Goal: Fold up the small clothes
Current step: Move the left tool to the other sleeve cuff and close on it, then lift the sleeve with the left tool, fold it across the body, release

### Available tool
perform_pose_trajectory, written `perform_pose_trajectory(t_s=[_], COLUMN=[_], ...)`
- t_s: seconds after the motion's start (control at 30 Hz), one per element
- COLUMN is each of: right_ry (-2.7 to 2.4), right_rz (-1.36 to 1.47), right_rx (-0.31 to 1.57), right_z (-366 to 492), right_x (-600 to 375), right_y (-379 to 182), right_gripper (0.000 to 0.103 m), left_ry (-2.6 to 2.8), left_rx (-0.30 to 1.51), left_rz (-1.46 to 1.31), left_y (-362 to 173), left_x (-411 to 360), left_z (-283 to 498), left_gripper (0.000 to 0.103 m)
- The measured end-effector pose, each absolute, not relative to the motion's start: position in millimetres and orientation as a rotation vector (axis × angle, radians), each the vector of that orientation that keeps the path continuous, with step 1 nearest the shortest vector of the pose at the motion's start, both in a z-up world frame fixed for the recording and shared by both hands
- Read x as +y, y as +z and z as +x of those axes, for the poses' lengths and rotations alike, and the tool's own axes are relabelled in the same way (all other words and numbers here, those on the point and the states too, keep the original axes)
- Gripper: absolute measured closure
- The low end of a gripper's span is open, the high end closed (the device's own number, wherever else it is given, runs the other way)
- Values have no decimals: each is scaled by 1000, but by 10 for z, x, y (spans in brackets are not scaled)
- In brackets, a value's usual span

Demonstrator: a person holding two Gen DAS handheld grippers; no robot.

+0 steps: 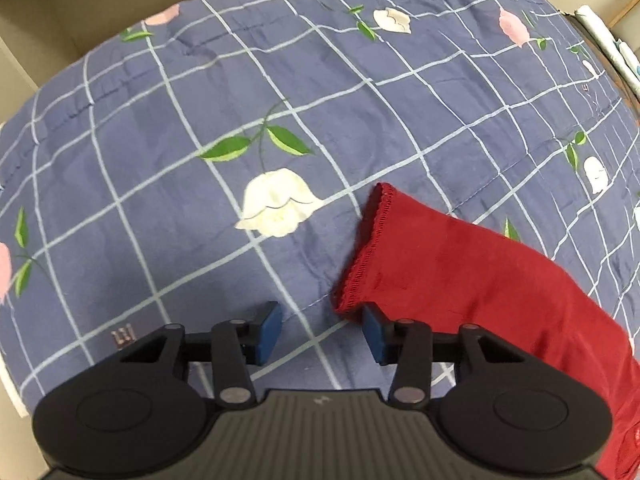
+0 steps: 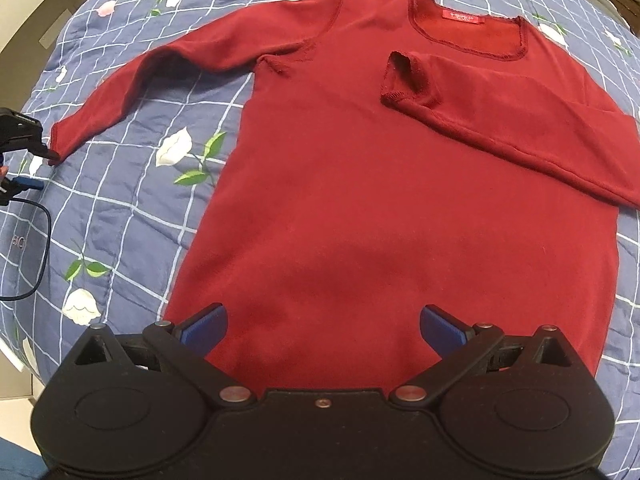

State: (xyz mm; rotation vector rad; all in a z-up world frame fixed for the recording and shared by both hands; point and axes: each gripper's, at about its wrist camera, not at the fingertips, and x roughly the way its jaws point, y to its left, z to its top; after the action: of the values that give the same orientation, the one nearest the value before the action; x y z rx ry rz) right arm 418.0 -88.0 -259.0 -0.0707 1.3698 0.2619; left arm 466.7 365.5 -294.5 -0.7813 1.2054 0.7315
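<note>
With left gripper (image 1: 322,330) open beside sleeve cuff (image 1: 362,258), right gripper (image 2: 322,326) open: possible single-layer pinch, sweater (image 2: 340,184) bunching.

Left gripper (image 1: 322,334): jaws parted, nothing between the blue pads (image 1: 269,334), held low and pointing forward. Right gripper (image 2: 322,330): jaws spread wider, nothing held, blue pads (image 2: 204,330) angled outward. In the right wrist view the left gripper shows at far left.

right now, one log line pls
red shirt flat on quilt | one sleeve folded | left gripper open at cuff | right gripper open
</note>
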Motion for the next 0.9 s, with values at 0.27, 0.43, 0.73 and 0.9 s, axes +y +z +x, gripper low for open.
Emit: perform_pose_trajectory(t_s=[0.27,0.43,0.73,0.9], right_ry=[241,250,284,288], right_rz=[-40,-23,12,37], right_rx=[1364,1360,1347,1327], right_z=[4220,4209,4171,4146], right_x=[-933,-937,-958,-1062], right_y=[-2572,-2575,-2507,-2461], right_gripper=[1,1,1,1], left_ry=[732,714,623,557], left_rx=[1227,1150,957,858], left_rz=[-706,-522,-430,-397], left_y=[-2816,-2486,-1746,-1346], left_x=[3572,3411,3231,3065], left_z=[4866,5021,5212,5290], left_gripper=[96,100,100,100])
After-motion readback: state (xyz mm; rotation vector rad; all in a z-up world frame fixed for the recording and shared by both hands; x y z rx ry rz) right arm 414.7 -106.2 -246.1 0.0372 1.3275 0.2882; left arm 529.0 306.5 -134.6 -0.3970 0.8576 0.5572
